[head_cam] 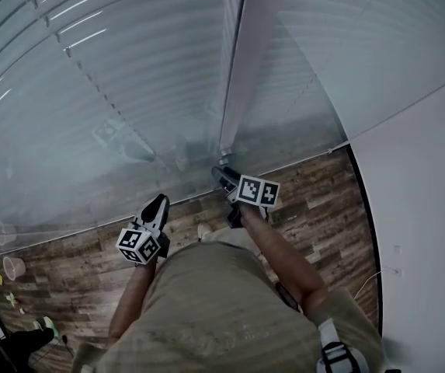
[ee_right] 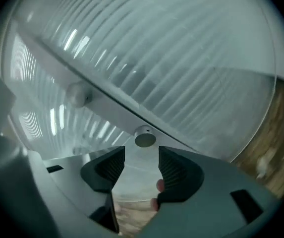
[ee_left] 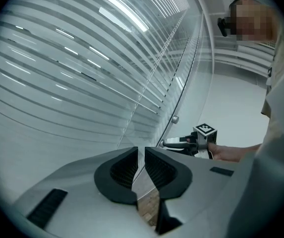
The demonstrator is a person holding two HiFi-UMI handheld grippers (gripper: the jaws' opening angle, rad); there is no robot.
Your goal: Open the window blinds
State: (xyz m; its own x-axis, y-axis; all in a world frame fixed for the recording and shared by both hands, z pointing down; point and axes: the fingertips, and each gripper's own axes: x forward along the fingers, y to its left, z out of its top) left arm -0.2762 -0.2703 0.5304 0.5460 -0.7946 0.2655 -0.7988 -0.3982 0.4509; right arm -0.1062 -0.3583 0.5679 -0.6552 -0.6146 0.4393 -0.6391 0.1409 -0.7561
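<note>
Right tongs (ee_right: 142, 158) spread just short of the round knob (ee_right: 144, 137).
Centre the knob before pinching; left tongs (ee_left: 142, 155) slightly parted, empty.

Cool, even, diffuse light, no hard shadows. Streaky glare off the blinds (ee_left: 82, 58) in every view. Heavy fisheye bending, with black vignette corners in both gripper views. Right gripper view is soft and the floor (ee_right: 283, 128) smeared.

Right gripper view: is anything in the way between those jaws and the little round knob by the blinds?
Nothing visible does. The right gripper has its jaws open and empty. The round knob on the pale frame bar sits just beyond their tips, with only bare frame between.
</note>
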